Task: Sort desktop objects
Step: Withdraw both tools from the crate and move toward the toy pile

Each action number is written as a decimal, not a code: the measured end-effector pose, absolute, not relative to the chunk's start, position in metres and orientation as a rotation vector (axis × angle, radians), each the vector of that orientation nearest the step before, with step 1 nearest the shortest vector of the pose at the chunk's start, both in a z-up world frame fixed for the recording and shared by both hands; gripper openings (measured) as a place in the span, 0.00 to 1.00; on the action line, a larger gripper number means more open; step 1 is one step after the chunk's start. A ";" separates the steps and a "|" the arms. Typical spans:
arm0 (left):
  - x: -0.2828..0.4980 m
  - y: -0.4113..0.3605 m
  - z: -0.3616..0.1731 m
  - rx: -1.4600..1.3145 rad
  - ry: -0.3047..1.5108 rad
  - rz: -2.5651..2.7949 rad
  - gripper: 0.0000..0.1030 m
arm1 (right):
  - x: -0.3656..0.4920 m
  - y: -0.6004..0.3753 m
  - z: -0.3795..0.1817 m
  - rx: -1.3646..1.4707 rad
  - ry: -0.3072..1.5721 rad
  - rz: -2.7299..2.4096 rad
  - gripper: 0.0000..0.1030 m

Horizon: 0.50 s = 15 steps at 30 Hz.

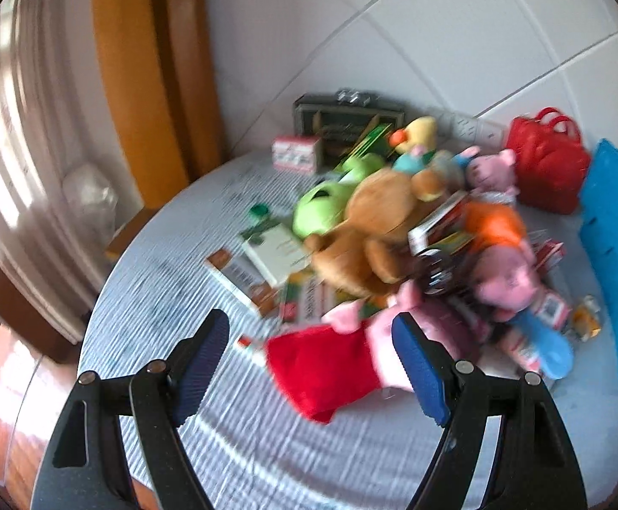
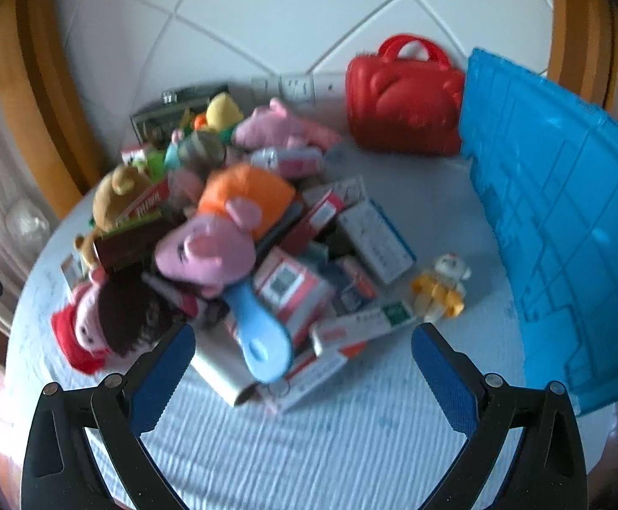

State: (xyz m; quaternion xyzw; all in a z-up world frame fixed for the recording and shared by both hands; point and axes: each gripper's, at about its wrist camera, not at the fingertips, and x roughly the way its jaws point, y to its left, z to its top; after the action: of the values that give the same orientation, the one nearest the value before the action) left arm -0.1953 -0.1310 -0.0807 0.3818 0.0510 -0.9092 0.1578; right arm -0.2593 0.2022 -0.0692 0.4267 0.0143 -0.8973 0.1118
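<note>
Both the left gripper (image 1: 311,355) and right gripper (image 2: 302,367) are hanging wide open and empty, fingers near the toy pile (image 2: 223,229) on the tabletop (image 2: 309,437).

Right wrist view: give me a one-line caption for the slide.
Open right gripper above a pile of plush toys and boxes, with a blue bin alongside.

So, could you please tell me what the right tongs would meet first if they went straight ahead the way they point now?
Probably the blue plush foot at the pile's near edge, centred between the open right tongs; blur leaves depth uncertain.
</note>
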 end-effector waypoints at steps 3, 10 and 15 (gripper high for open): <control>-0.191 -0.144 -0.099 1.144 0.202 -2.546 0.77 | -0.263 0.195 -0.080 1.287 0.060 -2.583 1.00; -0.188 -0.150 -0.138 1.293 0.291 -2.454 0.76 | -0.273 0.188 -0.108 1.364 0.054 -2.487 1.00; -0.191 -0.149 -0.152 1.368 0.316 -2.435 0.76 | -0.275 0.159 -0.116 1.354 0.087 -2.407 1.00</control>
State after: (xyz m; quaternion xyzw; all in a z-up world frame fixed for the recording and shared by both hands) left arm -0.1906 -0.1491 -0.1524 0.4799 0.1109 -0.8546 0.1646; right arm -0.2753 0.1587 -0.1160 0.4814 0.0310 -0.8555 0.1882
